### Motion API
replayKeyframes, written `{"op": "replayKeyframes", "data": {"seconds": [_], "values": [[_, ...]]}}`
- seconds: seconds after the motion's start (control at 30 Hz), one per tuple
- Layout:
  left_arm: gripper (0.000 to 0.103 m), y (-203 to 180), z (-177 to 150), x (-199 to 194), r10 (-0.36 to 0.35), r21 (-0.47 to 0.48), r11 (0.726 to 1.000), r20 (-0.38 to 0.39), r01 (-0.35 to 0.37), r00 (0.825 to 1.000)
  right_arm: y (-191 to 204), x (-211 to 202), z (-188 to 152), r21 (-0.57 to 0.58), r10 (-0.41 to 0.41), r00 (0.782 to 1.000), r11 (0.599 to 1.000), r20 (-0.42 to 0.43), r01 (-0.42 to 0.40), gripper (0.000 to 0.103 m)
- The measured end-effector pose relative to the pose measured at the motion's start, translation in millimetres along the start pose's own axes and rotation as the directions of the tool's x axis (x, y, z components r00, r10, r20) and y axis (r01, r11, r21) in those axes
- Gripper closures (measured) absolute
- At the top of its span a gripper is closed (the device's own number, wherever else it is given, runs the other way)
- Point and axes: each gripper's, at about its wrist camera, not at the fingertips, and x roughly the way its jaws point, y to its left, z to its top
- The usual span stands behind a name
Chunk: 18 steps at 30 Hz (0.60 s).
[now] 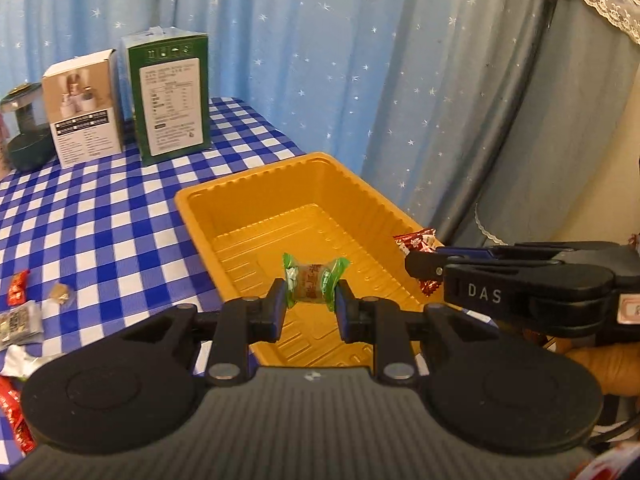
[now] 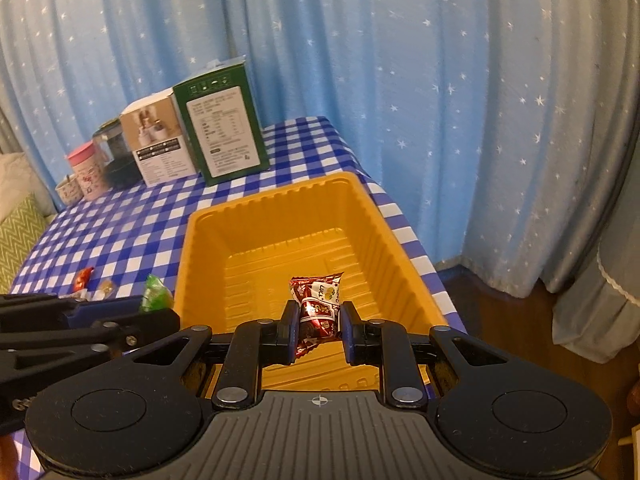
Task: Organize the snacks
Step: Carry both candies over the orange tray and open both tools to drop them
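My left gripper (image 1: 311, 300) is shut on a green-wrapped candy (image 1: 314, 283), held above the near end of the yellow plastic tray (image 1: 224, 194). My right gripper (image 2: 319, 316) is shut on a dark red snack packet (image 2: 318, 308), held over the same tray (image 2: 280, 200). In the left wrist view the right gripper (image 1: 424, 268) reaches in from the right with the red packet (image 1: 416, 242) poking out past its tip. In the right wrist view the left gripper (image 2: 160, 316) comes in from the left with the green candy (image 2: 156, 294) at its tip. The tray's floor holds nothing.
A green carton (image 1: 170, 96) and a white box (image 1: 84, 110) stand at the table's far edge, with a dark jar (image 1: 26, 126) beside them. Pink cups (image 2: 86, 174) stand farther left. Loose snacks (image 1: 20, 312) lie on the blue checked cloth (image 1: 100, 220) left of the tray. Blue starred curtains (image 2: 440, 100) hang behind.
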Motion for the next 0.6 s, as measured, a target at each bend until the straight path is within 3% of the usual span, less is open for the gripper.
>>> {"op": "replayKeyframes", "data": {"seconds": [0.13,0.4,0.47,0.6], "values": [[0.063,0.6,-1.3,6.4,0.021,0.004,1.000,0.003,-0.021,1.000,-6.2,3.1,1.4,0.023,-0.004,1.000,1.000,0.000,0.004,0.081],[0.055,19.0,-14.4,-8.7,0.066,-0.031,0.997,-0.024,-0.067,0.998,-7.4,3.5,-0.7,0.039,0.007,1.000,0.999,-0.005,-0.007,0.081],[0.046,21.8,-17.6,-13.2,0.080,-0.035,0.996,-0.025,-0.081,0.996,-6.0,3.7,-0.8,0.040,0.012,1.000,0.999,-0.007,-0.012,0.081],[0.046,26.5,-21.3,-19.6,0.089,-0.060,0.994,-0.027,-0.090,0.996,-2.8,4.0,-0.3,0.040,0.025,1.000,0.999,-0.007,-0.025,0.081]]}}
